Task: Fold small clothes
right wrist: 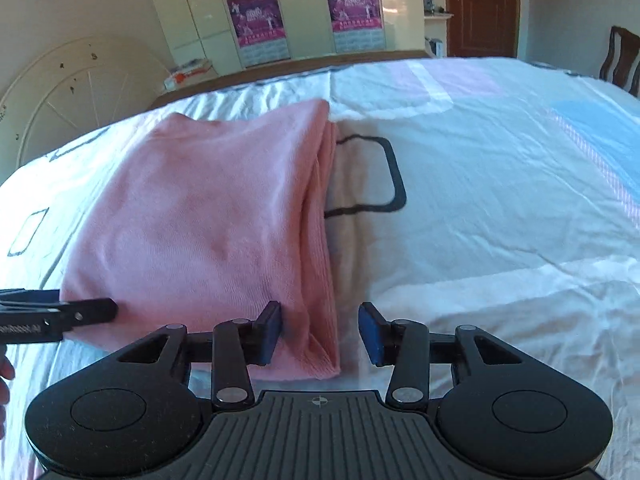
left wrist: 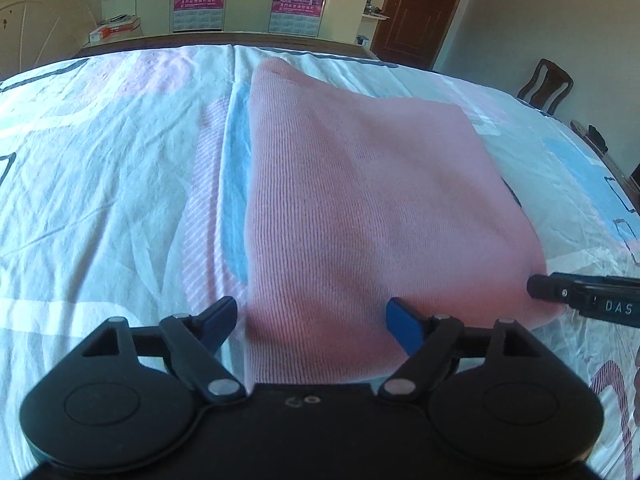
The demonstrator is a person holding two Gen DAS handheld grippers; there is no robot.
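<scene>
Both grippers are hanging released over the near edge of a folded pink ribbed-knit garment [left wrist: 360, 208] lying on a patterned bedsheet [left wrist: 100, 184]: left gripper [left wrist: 312, 326] straddling one corner, right gripper [right wrist: 320, 332] the other, apparently readying another fold.

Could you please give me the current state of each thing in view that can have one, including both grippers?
left gripper: open, at the garment's near left corner, gripping nothing.
right gripper: open, jaws astride the garment's near right corner.
pink knit garment: folded, lying flat on the bed, layered edges showing along its right side.
bedsheet: spread out, wrinkled.
door: closed.
</scene>
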